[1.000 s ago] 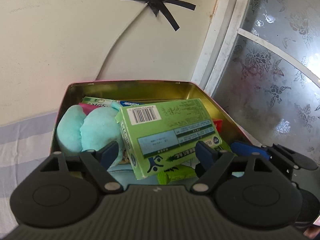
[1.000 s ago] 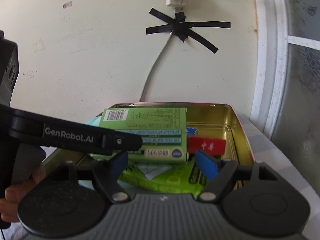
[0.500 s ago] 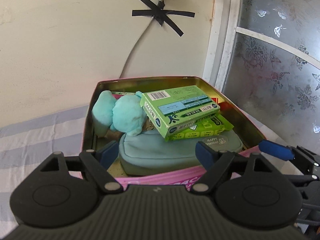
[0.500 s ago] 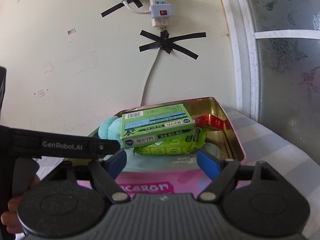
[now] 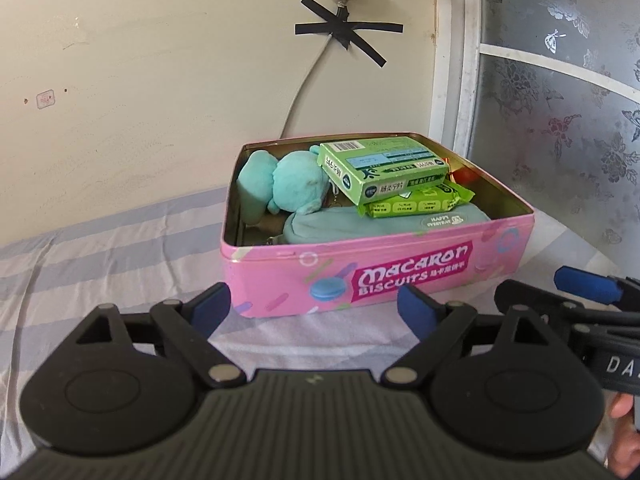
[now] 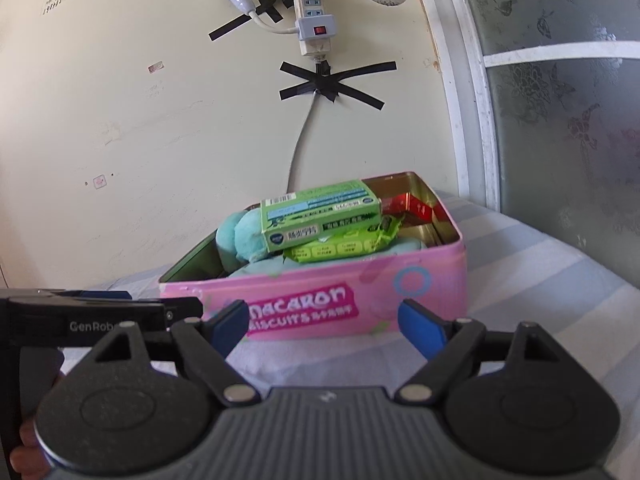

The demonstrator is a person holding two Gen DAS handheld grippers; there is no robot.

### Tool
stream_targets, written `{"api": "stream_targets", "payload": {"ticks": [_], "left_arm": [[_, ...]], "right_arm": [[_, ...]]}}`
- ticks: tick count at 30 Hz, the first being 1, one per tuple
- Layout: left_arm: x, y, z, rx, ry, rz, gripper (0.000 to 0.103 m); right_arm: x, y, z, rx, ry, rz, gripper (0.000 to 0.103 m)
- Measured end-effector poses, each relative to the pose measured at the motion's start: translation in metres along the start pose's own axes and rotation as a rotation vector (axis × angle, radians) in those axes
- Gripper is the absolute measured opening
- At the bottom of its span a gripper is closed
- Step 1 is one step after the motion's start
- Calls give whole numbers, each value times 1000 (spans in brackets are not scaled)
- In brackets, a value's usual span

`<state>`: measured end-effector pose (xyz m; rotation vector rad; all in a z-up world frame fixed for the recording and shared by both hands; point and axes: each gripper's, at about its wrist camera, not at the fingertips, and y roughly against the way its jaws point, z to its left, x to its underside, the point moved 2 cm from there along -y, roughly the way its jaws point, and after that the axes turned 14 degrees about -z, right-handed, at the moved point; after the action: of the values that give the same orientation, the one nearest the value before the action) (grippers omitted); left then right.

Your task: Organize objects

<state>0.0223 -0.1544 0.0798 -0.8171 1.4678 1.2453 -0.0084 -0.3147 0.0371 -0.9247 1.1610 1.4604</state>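
My left gripper (image 5: 314,307) has its blue-padded jaws opening, nothing between them; they frame bare striped cloth just short of the pink tin (image 5: 400,272). My right gripper (image 6: 323,325) stands wide too, jaws empty, the pink tin's (image 6: 420,292) front wall visible past them but untouched. Both point slightly downward at the tin, side by side: the right one's blue fingertip (image 5: 584,282) shows at the right edge of the left view, and the left tool's black body crosses the lower left of the right view.

The tin is a glossy rectangular metal box, gold inside, printed "Macaron Biscuits", sitting on the soft grey-and-white striped sheet (image 5: 100,264) near the wall. Inside, a green cardboard box (image 5: 380,168) lies tilted on a crinkly lime-green packet (image 5: 416,204), which rests on a smooth teal pouch (image 5: 360,224). A fuzzy teal plush (image 5: 280,184) fills the left end; a red pack (image 6: 416,208) sits at the far right corner.
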Motion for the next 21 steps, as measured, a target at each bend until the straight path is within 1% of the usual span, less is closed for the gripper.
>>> {"api": "stream_targets", "payload": {"ticks": [8,10,13,18,21], "left_arm": [[14,23,0,-22,0,-12,95],[16,28,1,-38,3,-13,99],[16,35,2,-61,6,-15,103],[15,42,5,-93,-1,5,103],[16,45,7,-107,-6,9,103]], "right_arm": [[10,22,11,-11,-13,3,86],[9,26,14,-10,-13,-4,86],[6,32,18,-13,-15,-17,87],[3,38,23,-25,-38,-22,87],[2,39,26,-34,-56,-20,93]]}}
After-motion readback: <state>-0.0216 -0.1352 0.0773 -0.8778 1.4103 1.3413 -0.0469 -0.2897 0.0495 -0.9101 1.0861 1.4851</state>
